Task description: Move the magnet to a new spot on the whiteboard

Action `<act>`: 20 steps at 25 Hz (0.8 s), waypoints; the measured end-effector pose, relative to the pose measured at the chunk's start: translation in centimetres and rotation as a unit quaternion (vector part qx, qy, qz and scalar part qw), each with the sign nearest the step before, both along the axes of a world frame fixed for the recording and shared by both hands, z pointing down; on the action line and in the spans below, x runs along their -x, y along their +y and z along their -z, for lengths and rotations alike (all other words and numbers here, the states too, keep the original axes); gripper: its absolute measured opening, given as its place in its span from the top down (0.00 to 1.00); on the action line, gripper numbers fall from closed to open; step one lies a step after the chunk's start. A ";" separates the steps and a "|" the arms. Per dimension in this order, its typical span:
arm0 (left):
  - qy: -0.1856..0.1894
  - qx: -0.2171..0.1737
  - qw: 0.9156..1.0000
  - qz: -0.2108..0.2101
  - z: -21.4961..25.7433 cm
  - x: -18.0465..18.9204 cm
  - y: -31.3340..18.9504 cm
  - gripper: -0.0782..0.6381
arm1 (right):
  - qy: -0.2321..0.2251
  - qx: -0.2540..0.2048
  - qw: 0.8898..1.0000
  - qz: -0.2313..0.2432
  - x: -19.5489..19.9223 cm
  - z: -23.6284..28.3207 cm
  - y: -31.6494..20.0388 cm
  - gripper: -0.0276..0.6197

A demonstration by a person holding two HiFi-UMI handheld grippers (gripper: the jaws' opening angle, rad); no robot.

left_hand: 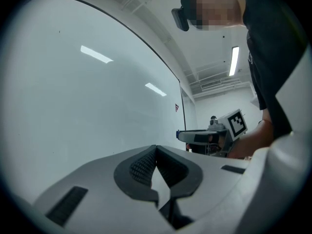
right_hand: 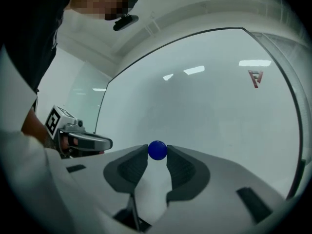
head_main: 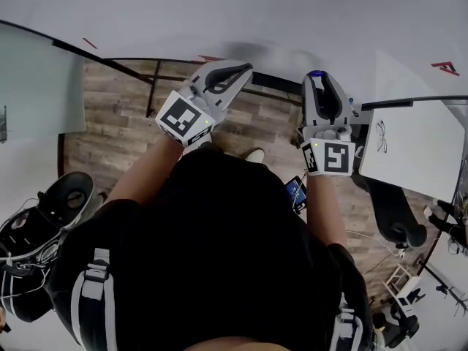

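Observation:
A small round blue magnet (right_hand: 157, 150) sits pinched between the two fingertips of my right gripper (right_hand: 157, 151), and the pads touch it on both sides. In the head view the magnet (head_main: 315, 73) shows as a blue dot at that gripper's tip, right at the whiteboard (head_main: 219, 13); whether it touches the board I cannot tell. My left gripper (head_main: 235, 69) is held up to the left of it, also near the board, jaws shut on nothing (left_hand: 156, 148). The whiteboard (right_hand: 219, 96) fills both gripper views.
Small red marks (right_hand: 255, 78) are drawn on the board, one far right (head_main: 444, 67). Below lie a wooden floor (head_main: 117, 137), a white table (head_main: 417, 159) at the right and black gear (head_main: 44, 232) at the lower left.

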State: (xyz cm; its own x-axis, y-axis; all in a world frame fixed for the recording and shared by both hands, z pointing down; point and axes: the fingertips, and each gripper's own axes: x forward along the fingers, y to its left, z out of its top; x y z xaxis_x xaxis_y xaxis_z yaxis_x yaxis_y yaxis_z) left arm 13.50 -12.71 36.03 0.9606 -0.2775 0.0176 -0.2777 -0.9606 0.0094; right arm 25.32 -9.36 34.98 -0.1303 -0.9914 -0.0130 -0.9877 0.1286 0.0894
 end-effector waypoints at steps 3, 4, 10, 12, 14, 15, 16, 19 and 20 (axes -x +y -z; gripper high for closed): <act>-0.019 0.001 1.000 0.001 -0.1 1.2 0.7 0.88 | -0.009 -0.006 0.999 0.045 2.7 0.2 0.6 0.77; -0.025 0.001 1.000 0.001 -0.2 1.5 1.0 0.88 | -0.010 -0.008 0.998 0.056 3.5 0.2 0.8 0.77; -0.009 0.001 1.000 0.008 0.0 2.7 2.1 0.88 | -0.017 -0.009 0.995 0.101 6.2 0.0 1.7 0.77; -0.010 -0.005 1.000 0.008 0.0 2.9 2.3 0.88 | -0.014 -0.006 0.994 0.111 6.8 -0.3 1.8 0.77; -0.006 -0.009 1.000 0.009 0.4 3.0 2.4 0.88 | -0.010 -0.005 0.993 0.117 7.3 -0.3 1.8 0.77; -0.005 -0.010 1.000 0.009 0.5 3.1 2.4 0.88 | -0.009 -0.004 0.993 0.118 7.4 -0.2 1.8 0.77; -0.004 -0.010 1.000 0.009 0.6 3.2 2.5 0.88 | -0.009 -0.004 0.993 0.119 7.6 -0.2 1.8 0.77; -0.011 -0.006 1.000 0.012 0.4 3.6 2.6 0.88 | -0.011 -0.006 0.992 0.123 7.9 0.0 2.0 0.77; -0.012 -0.006 1.000 0.014 0.3 3.7 2.7 0.88 | -0.011 -0.006 0.992 0.125 8.0 0.1 2.1 0.77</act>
State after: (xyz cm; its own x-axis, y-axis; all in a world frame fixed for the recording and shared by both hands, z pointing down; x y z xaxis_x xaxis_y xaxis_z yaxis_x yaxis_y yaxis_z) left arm 9.78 -10.03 35.68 0.9517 -0.3047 0.0379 -0.3046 -0.9524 -0.0084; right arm 17.28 -7.29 34.85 -0.3710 -0.9281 -0.0308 -0.9270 0.3682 0.0711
